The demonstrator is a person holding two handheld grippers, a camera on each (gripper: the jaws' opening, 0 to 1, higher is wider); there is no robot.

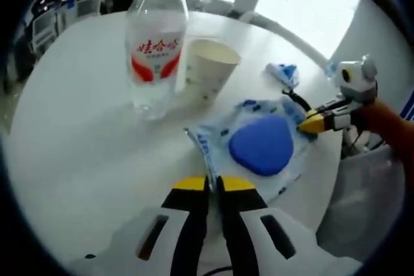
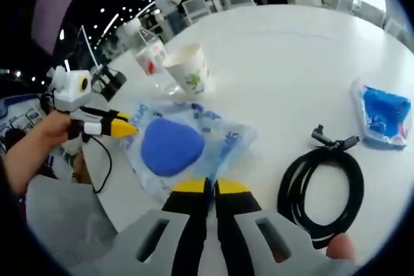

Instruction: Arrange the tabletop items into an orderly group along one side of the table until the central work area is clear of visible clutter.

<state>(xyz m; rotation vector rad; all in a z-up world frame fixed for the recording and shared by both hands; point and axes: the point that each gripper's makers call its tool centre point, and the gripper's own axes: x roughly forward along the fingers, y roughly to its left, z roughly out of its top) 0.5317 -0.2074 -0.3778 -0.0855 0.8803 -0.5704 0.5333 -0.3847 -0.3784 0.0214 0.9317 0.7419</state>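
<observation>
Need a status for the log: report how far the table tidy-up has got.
Done: water bottle and paper cup stand side by side near one edge. In hand: both claws, left and right, pinch opposite edges of the clear packet holding a blue pad. Left: the coiled black cable and the small blue packet lie apart, ungrouped.

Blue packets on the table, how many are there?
2. The big blue packet lies between both grippers, pinched at opposite edges; the small blue packet sits beyond the black cable. None looks hidden.
</observation>
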